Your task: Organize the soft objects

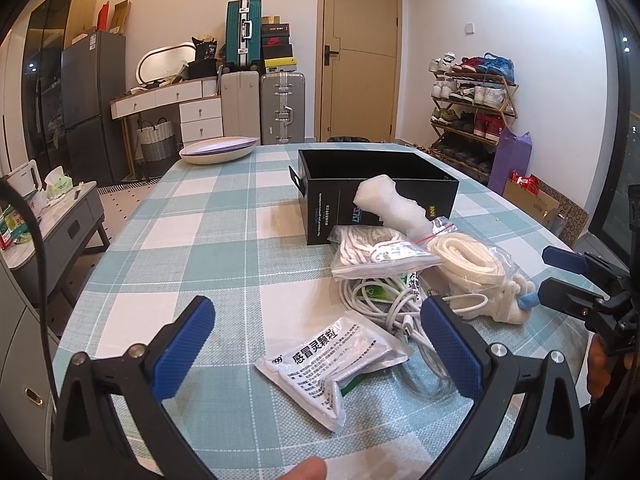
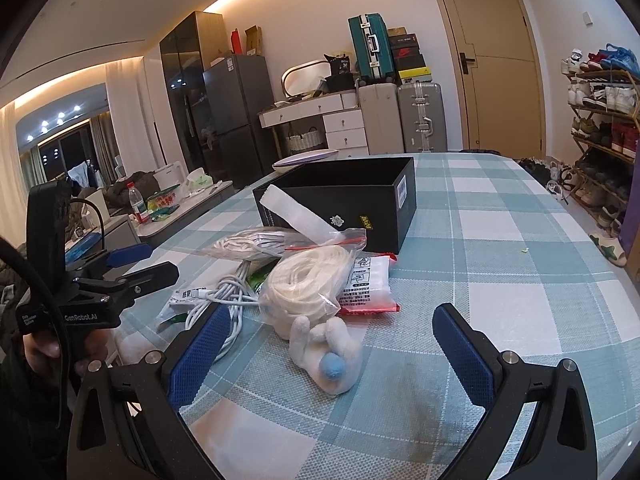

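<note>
Soft items are piled mid-table on the checked cloth (image 1: pixel 208 216), just in front of the black box (image 2: pixel 340 196).

- Plush toy (image 2: pixel 328 352): white, fuzzy, lumpy, with a blue pom-pom; lying nearest the right gripper (image 2: pixel 332 344), between its fingers' line of view but not touched.
- Rope bag (image 2: pixel 308 284): coiled cream cord in a clear, crinkled zip bag, resting against the plush.
- Second bag (image 1: pixel 376 254): clear plastic, grey-white striped fabric or cord inside; contents not clearly told.
- Foam piece (image 1: pixel 390 206): white, rough-surfaced, irregular block, leaned on the box's near wall.
- Cable (image 1: pixel 384 308): white, glossy, loosely looped, partly under the bags.
- Sachet (image 1: pixel 332 364): flat white pouch with printed Chinese text, seen straight ahead between the left gripper's (image 1: pixel 316 344) fingers, on the cloth.
- Red-edged packet (image 2: pixel 368 284): flat, printed, tucked beside the rope bag.

Box: matte black card, rectangular, open top, seen empty from the right view.

Both grippers are spread wide, nothing gripped; pads are blue and knurled. Both are held above the table's near edge, the left one over the sachet.
</note>
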A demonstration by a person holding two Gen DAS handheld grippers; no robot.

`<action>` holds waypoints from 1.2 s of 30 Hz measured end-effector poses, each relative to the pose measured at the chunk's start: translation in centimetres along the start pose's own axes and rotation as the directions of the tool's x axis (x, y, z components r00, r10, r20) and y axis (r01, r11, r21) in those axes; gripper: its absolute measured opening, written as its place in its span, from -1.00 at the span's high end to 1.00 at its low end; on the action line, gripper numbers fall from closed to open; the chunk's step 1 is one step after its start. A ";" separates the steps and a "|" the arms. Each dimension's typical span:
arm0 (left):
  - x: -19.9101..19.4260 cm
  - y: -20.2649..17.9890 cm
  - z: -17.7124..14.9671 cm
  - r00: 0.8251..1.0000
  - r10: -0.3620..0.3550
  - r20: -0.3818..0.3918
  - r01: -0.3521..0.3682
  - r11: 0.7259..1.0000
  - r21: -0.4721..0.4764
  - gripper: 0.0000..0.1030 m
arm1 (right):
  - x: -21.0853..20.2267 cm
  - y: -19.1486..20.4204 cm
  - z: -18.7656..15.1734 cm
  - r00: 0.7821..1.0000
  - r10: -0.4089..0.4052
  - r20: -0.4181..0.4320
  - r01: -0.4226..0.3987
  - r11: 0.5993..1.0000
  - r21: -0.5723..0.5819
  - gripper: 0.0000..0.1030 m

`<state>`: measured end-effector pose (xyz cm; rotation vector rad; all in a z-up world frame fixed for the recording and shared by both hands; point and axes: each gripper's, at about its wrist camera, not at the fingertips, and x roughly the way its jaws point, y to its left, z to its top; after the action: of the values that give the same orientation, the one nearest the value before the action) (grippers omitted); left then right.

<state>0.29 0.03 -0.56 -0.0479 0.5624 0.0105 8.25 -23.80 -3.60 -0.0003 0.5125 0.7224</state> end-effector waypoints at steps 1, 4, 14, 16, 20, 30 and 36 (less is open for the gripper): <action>0.1 0.1 0.0 1.000 0.001 -0.003 -0.001 1.000 0.000 -1.00 | 0.0 0.1 0.0 1.000 0.001 0.000 -0.001 1.000 -0.003 -0.99; 0.3 0.3 -0.2 1.000 0.005 -0.017 -0.005 1.000 0.008 -1.00 | 0.1 0.3 0.0 1.000 0.012 -0.002 -0.012 1.000 -0.013 -0.99; 0.7 1.2 -0.5 0.998 -0.005 -0.059 0.007 0.999 0.033 -1.00 | 0.3 0.6 -0.1 0.999 0.029 -0.024 -0.030 0.999 -0.025 -0.99; 0.7 1.2 -0.6 0.998 -0.008 -0.067 0.012 0.999 0.052 -1.00 | 0.3 0.7 -0.1 0.999 0.029 -0.026 -0.030 0.999 -0.026 -0.99; 0.8 1.5 -0.8 0.996 -0.024 -0.089 0.030 0.997 0.067 -1.00 | 0.4 0.6 -0.2 0.999 0.033 -0.038 -0.034 0.999 -0.024 -0.99; 2.0 1.4 -1.4 0.990 -0.033 -0.136 0.045 0.995 0.088 -0.99 | 1.1 0.2 -0.2 0.996 0.029 -0.087 -0.029 1.000 0.003 -0.99; 2.3 0.8 -1.7 0.986 -0.063 -0.155 0.079 0.992 0.100 -0.86 | 2.1 0.8 -0.3 0.991 0.022 -0.129 -0.028 0.999 -0.039 -0.86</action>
<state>1.35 0.78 -3.27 0.0354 0.7123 -0.0931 8.94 -21.91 -4.67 -0.0794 0.6217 0.7606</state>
